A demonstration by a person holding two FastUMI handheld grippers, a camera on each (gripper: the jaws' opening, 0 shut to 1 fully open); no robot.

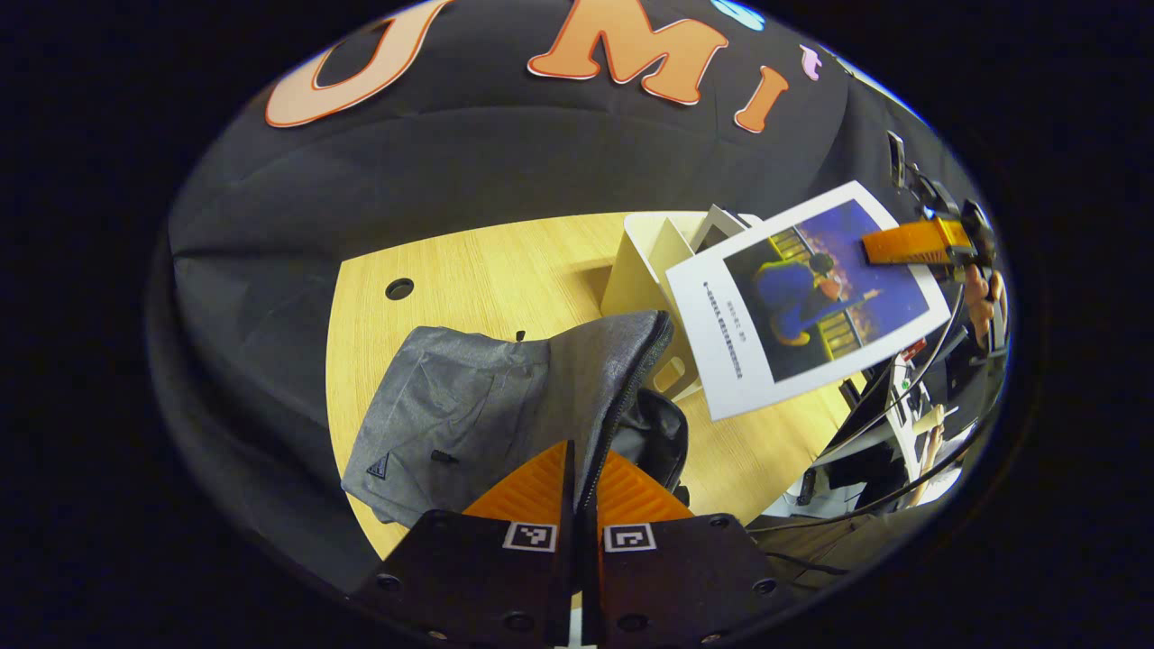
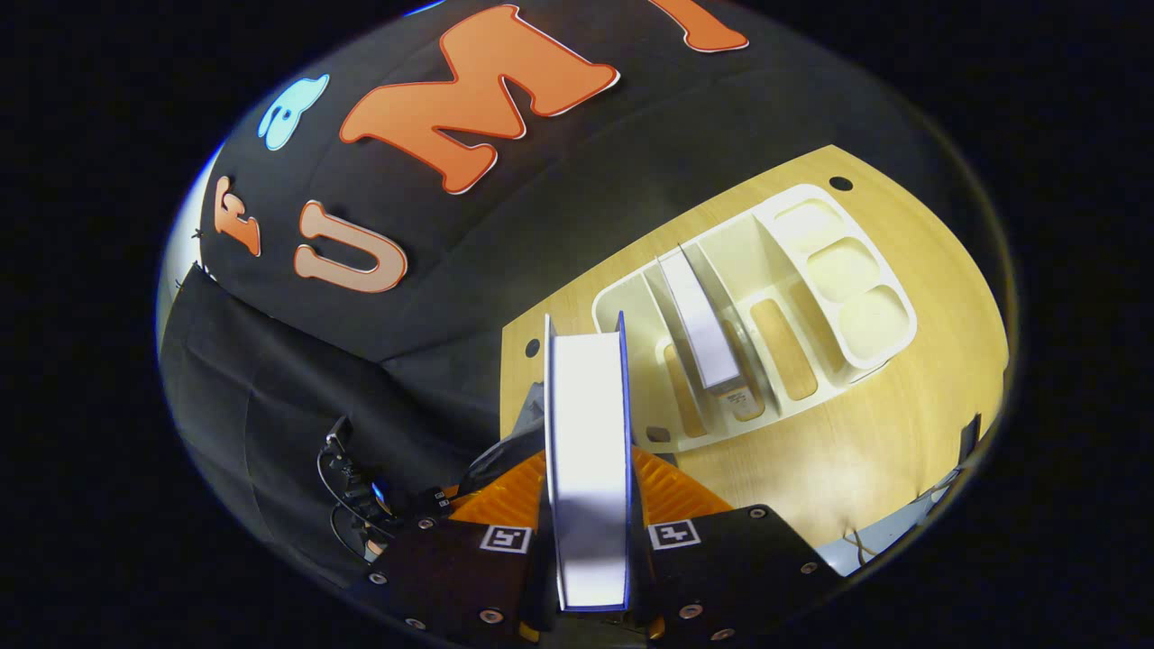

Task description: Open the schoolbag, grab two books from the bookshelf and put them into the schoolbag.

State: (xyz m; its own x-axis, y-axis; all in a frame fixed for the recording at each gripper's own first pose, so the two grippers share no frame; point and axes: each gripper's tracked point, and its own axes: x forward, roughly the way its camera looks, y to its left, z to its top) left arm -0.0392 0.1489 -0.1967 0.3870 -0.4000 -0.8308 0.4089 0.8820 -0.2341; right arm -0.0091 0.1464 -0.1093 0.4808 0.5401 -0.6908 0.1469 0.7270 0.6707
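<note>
In the left gripper view a grey schoolbag (image 1: 469, 406) lies on the wooden table (image 1: 478, 270). My left gripper (image 1: 577, 473) is shut on the zipper edge of its flap, holding that edge raised over the dark opening (image 1: 658, 433). To the right, a white book with a blue picture (image 1: 802, 306) hangs tilted in the air above the table, pinched at its far edge by my right gripper (image 1: 911, 243). In the right gripper view that book (image 2: 586, 406) stands edge-on between the fingers of my right gripper (image 2: 588, 469). A second book (image 2: 703, 324) stands in the cream bookshelf (image 2: 865, 351).
The cream bookshelf (image 1: 640, 261) stands just behind the schoolbag, with several slots and trays. The table has round cable holes (image 1: 398, 288). Black cloth walls close in the back and left. Cables and desk clutter (image 1: 902, 424) lie beyond the table's right edge.
</note>
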